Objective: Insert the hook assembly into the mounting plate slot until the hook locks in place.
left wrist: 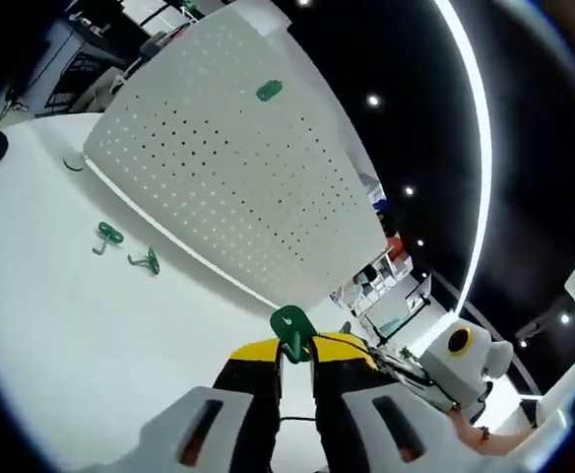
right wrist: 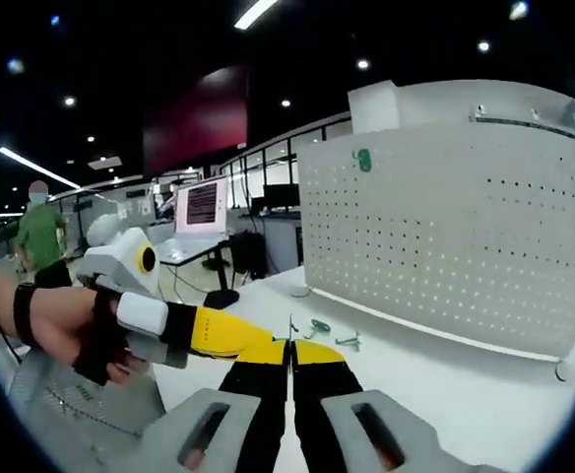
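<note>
**Hook in my left tongs, board ahead**

Left gripper view puts the green hook (left wrist: 292, 330) right at the tips of my left tongs (left wrist: 294, 357), which are clamped on it, its flat head standing up above the yellow pads. Beyond it stands the white pegboard (left wrist: 268, 187), upright on the desk (left wrist: 61, 325), and well apart from my hook. One green hook already on the board (left wrist: 269, 91) sits high up near the top edge. Two spare hooks (left wrist: 128, 248) lie on the desk just in front of the board's lower edge.

In the right gripper view my right tongs (right wrist: 291, 357) are pressed together with nothing between them. My left tongs reach in from the left of that view, their yellow tip close to the right tips; I cannot tell whether they touch. The same board (right wrist: 465, 236) fills the right side, with the mounted hook (right wrist: 364, 159) near its upper left corner and the spare hooks (right wrist: 332, 333) on the desk (right wrist: 445, 394) below.

As I judge it, the step in hand is carrying this hook to a row of holes. To do it well I should keep my grip low on the hook so its back prongs stay free, square it to the board face, choose holes clear of the mounted hook, and press straight in, then down, until it seats. I would let go only once it holds. My right tongs could steady the board if it rocks.
</note>
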Demonstrator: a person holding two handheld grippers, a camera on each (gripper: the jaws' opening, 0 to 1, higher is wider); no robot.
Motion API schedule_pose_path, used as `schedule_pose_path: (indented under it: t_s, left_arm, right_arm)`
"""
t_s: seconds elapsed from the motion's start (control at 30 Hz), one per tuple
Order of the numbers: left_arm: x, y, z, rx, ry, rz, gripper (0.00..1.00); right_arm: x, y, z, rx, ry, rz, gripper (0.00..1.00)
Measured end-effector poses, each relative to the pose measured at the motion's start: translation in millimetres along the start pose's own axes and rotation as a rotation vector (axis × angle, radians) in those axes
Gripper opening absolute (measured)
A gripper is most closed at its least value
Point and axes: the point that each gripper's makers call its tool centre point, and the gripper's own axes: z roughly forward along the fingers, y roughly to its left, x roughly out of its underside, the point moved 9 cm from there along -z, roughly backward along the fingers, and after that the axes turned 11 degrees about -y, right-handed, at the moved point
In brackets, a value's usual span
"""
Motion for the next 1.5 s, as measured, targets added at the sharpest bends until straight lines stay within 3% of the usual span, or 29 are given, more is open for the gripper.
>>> schedule_pose_path:
  t_s: [0.1, 0.27, 0.37, 0.57, 0.93, 1.2, 1.5]
  left_arm:
    - [-0.7, -0.7, 0, 0.013, -0.027, -0.093, 0.08]
    - [0.9, -0.9, 0, 0.021, -0.007, -0.110, 0.06]
    - [-0.6, -4.3, 1, 0.034, -0.028, -0.147, 0.04]
    - [0.4, -5.1, 0, 0.041, -0.027, -0.139, 0.04]
    - [-2.9, -9.0, 1, 0.065, -0.033, -0.075, 0.03]
    - [-8.1, -11.7, 2, 0.049, -0.035, -0.005, 0.03]
    - [-20.3, -18.0, 9, 0.031, -0.032, 0.161, 0.03]
  right_arm:
    - [-1.6, 1, -1, -0.009, -0.013, 0.001, 0.00]
    - [-2.1, 2, -2, -0.023, -0.017, -0.023, 0.00]
    - [-2.9, 2, -3, -0.025, -0.033, -0.024, 0.00]
    - [-3.8, 0, -4, -0.050, -0.039, -0.033, 0.00]
    - [-7.4, 0, -3, -0.055, -0.050, -0.037, 0.00]
    - [-8.9, -2, -2, -0.059, -0.058, -0.037, 0.04]
    - [-13.1, -7, -6, -0.043, -0.063, -0.036, 0.09]
